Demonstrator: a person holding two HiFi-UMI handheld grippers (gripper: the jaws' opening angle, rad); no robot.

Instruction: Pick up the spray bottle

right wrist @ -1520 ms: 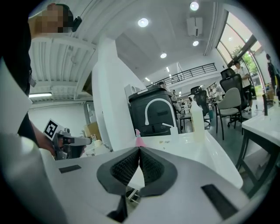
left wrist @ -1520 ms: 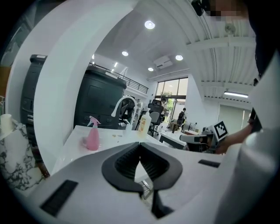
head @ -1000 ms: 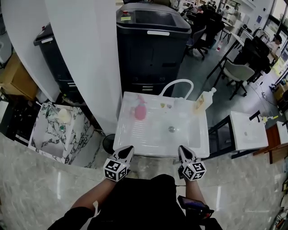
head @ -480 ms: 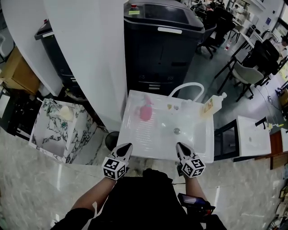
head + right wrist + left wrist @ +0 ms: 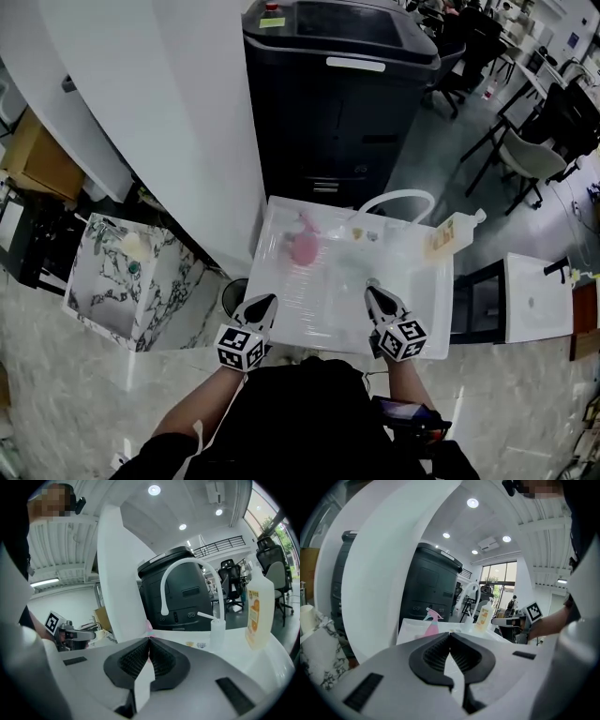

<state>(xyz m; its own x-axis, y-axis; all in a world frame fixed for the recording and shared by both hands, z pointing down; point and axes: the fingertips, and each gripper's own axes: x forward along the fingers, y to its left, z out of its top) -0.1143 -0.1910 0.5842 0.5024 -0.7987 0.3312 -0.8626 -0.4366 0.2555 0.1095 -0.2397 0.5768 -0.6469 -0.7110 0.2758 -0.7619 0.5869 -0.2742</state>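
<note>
Seen from above, a person stands at a white sink [image 5: 424,314] with a hand-held gripper in each hand. The left hand-held gripper [image 5: 266,300] and the right hand-held gripper [image 5: 373,287] are over the sink's near edge, well apart from each other and pointing away from the person. Each one's own camera shows its jaws closed tip to tip with nothing between them. The pink spray bottle [image 5: 304,247] stands upright in the far left part of the sink, ahead of the left hand-held gripper and touched by neither. A curved white tap [image 5: 403,199] rises at the back of the sink, and a pale soap bottle [image 5: 452,236] with an orange label stands at the far right corner. A large black machine [image 5: 342,103] stands behind the sink, with a white pillar [image 5: 187,131] to its left.
</note>
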